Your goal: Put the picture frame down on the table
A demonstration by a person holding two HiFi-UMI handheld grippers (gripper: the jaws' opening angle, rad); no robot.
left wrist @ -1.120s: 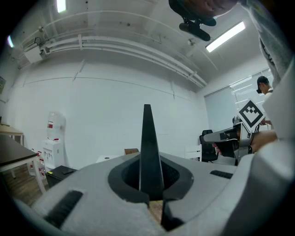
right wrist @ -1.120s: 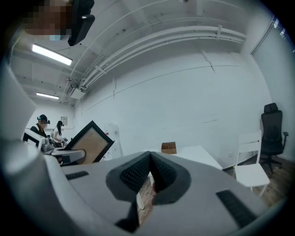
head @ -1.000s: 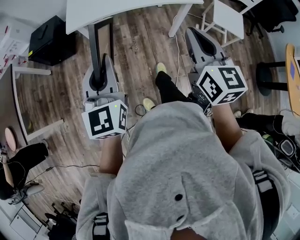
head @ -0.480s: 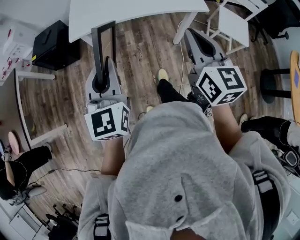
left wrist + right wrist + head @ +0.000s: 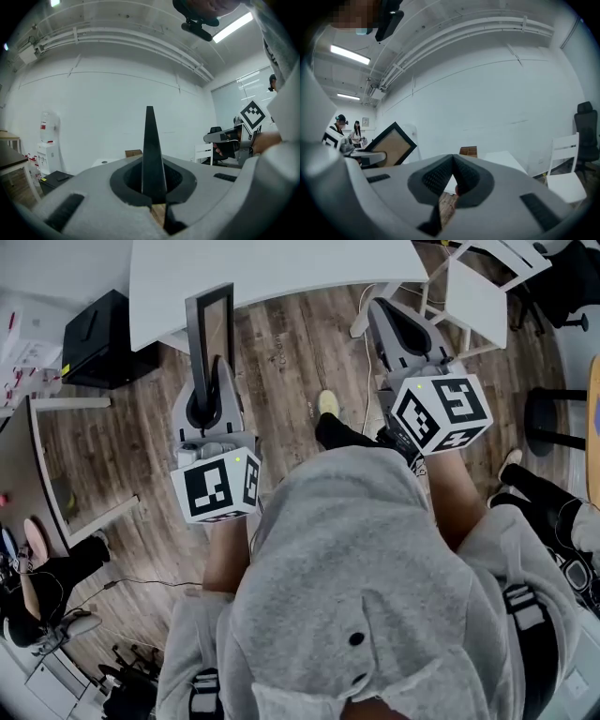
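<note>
Now the left gripper (image 5: 207,390) is pinching the picture frame (image 5: 210,322) by its lower edge with nearly closed jaws, carrying it upright near the white table (image 5: 281,268). The right gripper (image 5: 384,317) is carrying nothing, its jaws together.

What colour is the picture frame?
The picture frame is black-edged, light brown inside; best in the right gripper view.

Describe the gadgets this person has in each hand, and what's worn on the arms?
Each hand carries a pale grey plastic tool with a tapered nose: the left gripper and the right gripper. Dark ribbed pads line the jaws. Behind each sits a white cube printed with black square markers. The person wears a grey hooded top, sleeves stopping above the forearms.
</note>
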